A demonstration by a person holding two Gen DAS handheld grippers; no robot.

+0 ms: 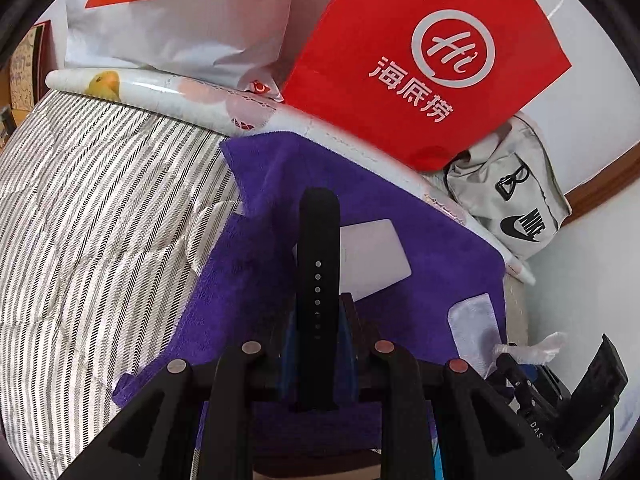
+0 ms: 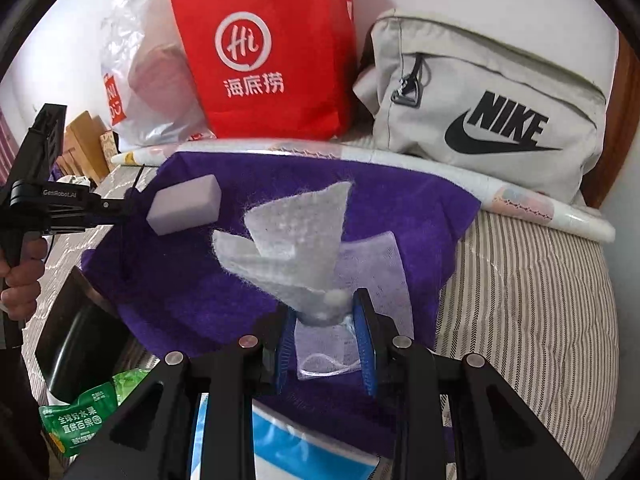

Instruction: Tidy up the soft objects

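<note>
A purple towel (image 1: 420,216) (image 2: 200,280) lies spread on the striped bed. My left gripper (image 1: 318,344) is shut on a black perforated strap (image 1: 318,248) that stands up between its fingers, above the towel. A pale sponge block (image 1: 372,256) (image 2: 186,208) rests on the towel just beyond it. My right gripper (image 2: 326,320) is shut on a white fluffy cloth piece (image 2: 296,240), held up over the towel. A thin white gauze piece (image 2: 376,264) (image 1: 474,320) lies flat on the towel under it. The left gripper's body (image 2: 60,200) shows at the left in the right wrist view.
A red paper bag (image 1: 420,60) (image 2: 272,52), a white plastic bag (image 1: 180,12) (image 2: 148,80) and a grey Nike bag (image 1: 516,204) (image 2: 492,108) stand along the wall. A white roll (image 1: 200,96) (image 2: 480,188) lies before them. A green snack packet (image 2: 80,420) sits at lower left.
</note>
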